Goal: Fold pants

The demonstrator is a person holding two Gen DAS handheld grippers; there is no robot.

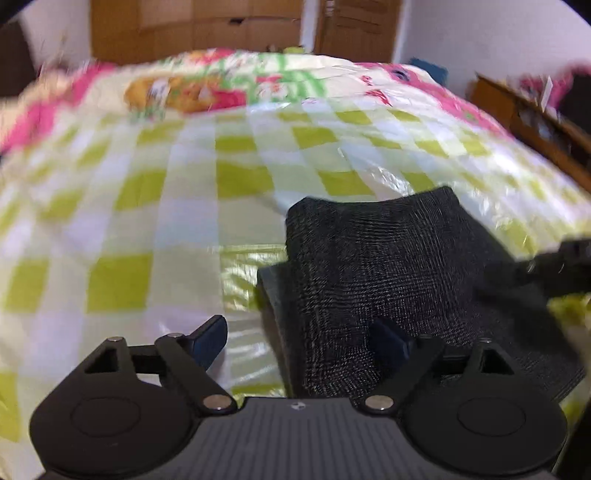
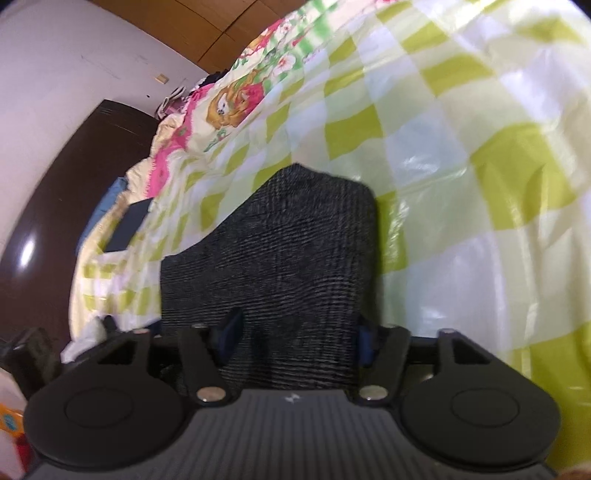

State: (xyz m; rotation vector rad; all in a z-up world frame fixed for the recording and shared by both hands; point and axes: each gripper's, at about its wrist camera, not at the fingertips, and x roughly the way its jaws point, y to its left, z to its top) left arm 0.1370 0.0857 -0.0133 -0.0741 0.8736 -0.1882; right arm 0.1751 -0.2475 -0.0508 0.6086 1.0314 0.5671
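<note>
The dark grey checked pants [image 1: 388, 273] lie folded into a compact bundle on the green-and-white checked bed cover [image 1: 147, 206]. My left gripper [image 1: 299, 338] is open, its left fingertip over the cover and its right fingertip [image 1: 391, 338] over the pants' near edge. In the right wrist view the pants [image 2: 280, 251] fill the middle, and my right gripper [image 2: 299, 339] is open, its fingers standing on either side of the bundle's near end. The right gripper's arm also shows in the left wrist view [image 1: 561, 266] at the right edge of the pants.
A floral quilt [image 1: 207, 85] lies at the far end of the bed. Wooden wardrobes [image 1: 221, 26] stand behind it. A wooden shelf [image 1: 535, 122] is at the right. A dark flat object [image 2: 127, 225] lies near the bed's edge beside a dark cabinet [image 2: 55, 206].
</note>
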